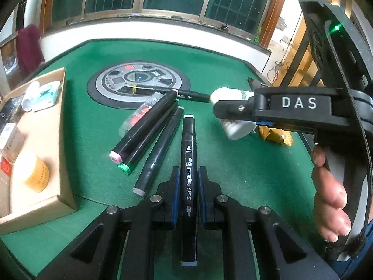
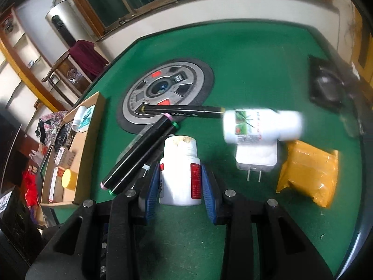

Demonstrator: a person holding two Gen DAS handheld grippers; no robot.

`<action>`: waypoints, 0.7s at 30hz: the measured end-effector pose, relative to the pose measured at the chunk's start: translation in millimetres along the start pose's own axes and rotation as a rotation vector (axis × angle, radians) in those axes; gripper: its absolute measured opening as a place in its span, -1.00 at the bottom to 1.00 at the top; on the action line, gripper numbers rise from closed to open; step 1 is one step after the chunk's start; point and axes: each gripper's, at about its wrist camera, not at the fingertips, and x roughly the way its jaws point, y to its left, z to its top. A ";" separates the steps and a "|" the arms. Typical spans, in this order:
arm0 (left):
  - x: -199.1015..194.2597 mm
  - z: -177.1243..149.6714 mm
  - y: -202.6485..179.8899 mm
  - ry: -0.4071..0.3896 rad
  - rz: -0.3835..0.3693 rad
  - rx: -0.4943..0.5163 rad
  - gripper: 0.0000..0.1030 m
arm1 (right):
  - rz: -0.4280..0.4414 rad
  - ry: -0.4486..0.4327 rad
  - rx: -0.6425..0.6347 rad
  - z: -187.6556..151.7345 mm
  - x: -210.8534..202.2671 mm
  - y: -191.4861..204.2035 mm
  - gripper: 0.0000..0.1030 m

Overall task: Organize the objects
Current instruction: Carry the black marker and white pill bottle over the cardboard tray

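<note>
A: Between the left gripper's (image 1: 188, 186) pads sat a black marker (image 1: 188, 163), clamped at mid-length, lying along the fingers over the green table (image 1: 233, 70).

B: And the right gripper (image 2: 178, 182)?

A: Closed on a white bottle (image 2: 179, 172), upright between the blue pads. More markers (image 1: 144, 135) lay loose nearby; the box (image 1: 63, 140) waited at the left.

B: Risks?

A: I'd guess the bottle could slip, since the pads met only its smooth sides. The marker's far end might also catch the box's wall going in
</note>
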 end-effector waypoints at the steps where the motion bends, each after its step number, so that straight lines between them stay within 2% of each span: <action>1: -0.4 0.6 0.9 -0.009 0.006 0.000 -0.77 | 0.003 -0.003 -0.004 0.3 -0.3 1.5 -0.38; 9: -26.7 1.9 1.4 -0.064 0.026 0.009 -0.77 | 0.012 -0.027 -0.021 -5.2 -6.8 7.9 -0.38; 21: -64.9 0.1 27.5 -0.132 0.036 -0.056 -0.77 | 0.019 -0.031 -0.059 -11.0 -3.0 21.2 -0.38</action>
